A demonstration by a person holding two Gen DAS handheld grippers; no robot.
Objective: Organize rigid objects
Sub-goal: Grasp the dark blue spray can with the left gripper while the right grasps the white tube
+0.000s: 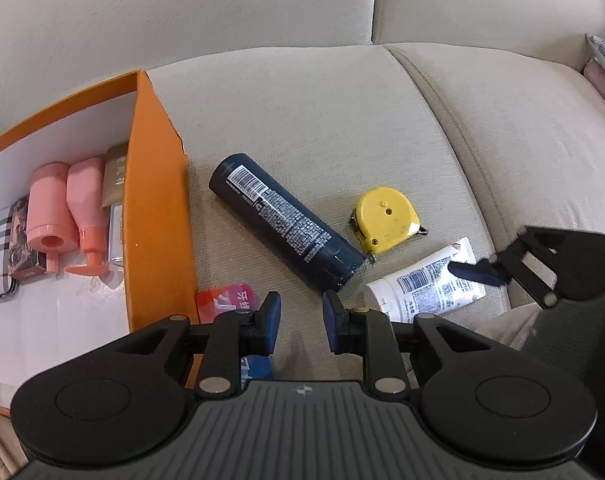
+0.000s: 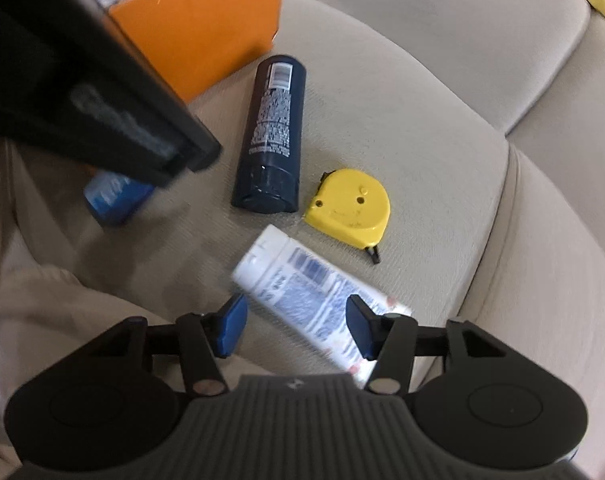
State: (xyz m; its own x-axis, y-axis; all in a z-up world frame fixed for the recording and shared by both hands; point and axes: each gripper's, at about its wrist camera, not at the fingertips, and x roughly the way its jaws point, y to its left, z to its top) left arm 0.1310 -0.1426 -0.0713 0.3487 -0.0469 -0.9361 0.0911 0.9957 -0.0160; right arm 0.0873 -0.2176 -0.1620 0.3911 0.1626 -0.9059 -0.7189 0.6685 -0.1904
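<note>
The white tube (image 2: pixel 314 300) lies flat on the sofa cushion (image 2: pixel 402 120), slanting from its cap end at 10 o'clock to its crimped end at 4 o'clock. The right hand-held gripper (image 2: pixel 296 326) stands over it with jaws half open: the tube's lower half runs between the blue pads, the right pad over its crimped end, the left pad clear of it. Whether either pad presses on it cannot be told; the view is blurred.

From the left wrist view, the left hand-held gripper (image 1: pixel 301 322) is narrow and holds nothing, hovering over bare cushion. The tube is at its 2 o'clock, the dark blue can (image 1: pixel 286 220) at 12 o'clock, and the yellow tape measure (image 1: pixel 386 218) at 1 o'clock, beyond the tube. A pink-red packet (image 1: pixel 226 300) sits at 10 o'clock against the orange box (image 1: pixel 158 200); a blue packet (image 1: pixel 258 368) shows under the left finger.

The can carries a barcode and dense white small print, too fine to read. The tube has a barcode and blue print, unreadable. The pink-red packet bears white Chinese characters, partly hidden. A gold item in the box has characters that cannot be made out.

The box lies open at 9 o'clock, holding two pink bottles (image 1: pixel 62 208) and a plaid case (image 1: pixel 0 256) along its far side; its near floor is free. The cushion beyond the can is open up to the backrest, and a seam runs at 3 o'clock past the tape measure.
</note>
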